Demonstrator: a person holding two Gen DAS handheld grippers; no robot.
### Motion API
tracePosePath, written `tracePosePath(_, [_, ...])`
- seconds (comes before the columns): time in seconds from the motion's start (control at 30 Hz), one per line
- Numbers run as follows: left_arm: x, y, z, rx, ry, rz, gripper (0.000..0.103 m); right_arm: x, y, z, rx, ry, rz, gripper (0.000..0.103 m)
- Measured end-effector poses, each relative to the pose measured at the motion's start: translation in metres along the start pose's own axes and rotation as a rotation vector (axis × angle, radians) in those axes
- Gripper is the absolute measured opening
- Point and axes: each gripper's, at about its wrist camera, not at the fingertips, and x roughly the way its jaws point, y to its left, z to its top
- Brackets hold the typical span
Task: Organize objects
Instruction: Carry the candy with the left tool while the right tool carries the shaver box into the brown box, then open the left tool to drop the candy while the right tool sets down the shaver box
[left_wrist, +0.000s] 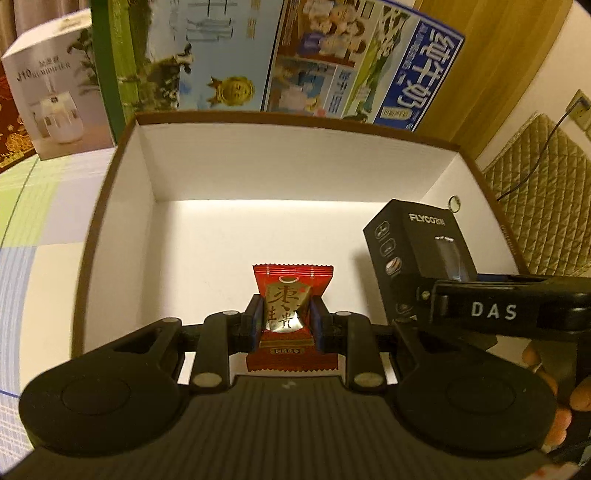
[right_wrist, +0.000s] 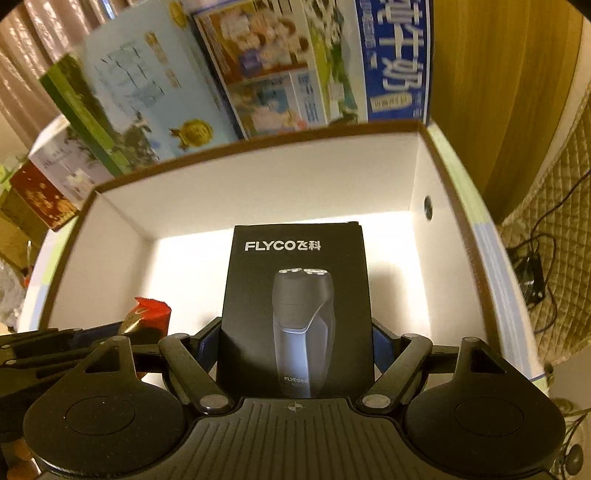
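Red snack packet (left_wrist: 291, 317) is being gripped by the left tongs (left_wrist: 287, 321) and black shaver box (right_wrist: 295, 314) by the right tongs (right_wrist: 295, 354), both being held over the open white box (left_wrist: 295, 177), where a gentle release is likely being called for next.

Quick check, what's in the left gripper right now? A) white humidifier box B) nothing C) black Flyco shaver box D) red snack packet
D: the left gripper is shut on the red snack packet over the open white box; the right gripper has the Flyco shaver box.
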Motion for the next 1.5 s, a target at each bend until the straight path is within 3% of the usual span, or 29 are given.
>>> tracePosePath(0.57, [0.025,-0.007,0.007,0.03,0.038,0.009,0.023,0.012,-0.017,0.004,0.045,0.002,0.031,0.082])
tracePosePath(0.7, [0.024,-0.009,0.007,0.048,0.03,0.029,0.05,0.007,-0.017,0.003,0.045,-0.002,0.041,0.082])
tracePosePath(0.9, [0.014,-0.005,0.009,0.05,0.027,0.024,0.061,-0.005,-0.014,0.003,0.032,-0.016,0.059,0.082])
tracePosePath(1.5, [-0.056,0.002,-0.01,0.051,-0.024,0.012,0.062,-0.067,-0.012,-0.026,-0.012,-0.095,0.067,0.086])
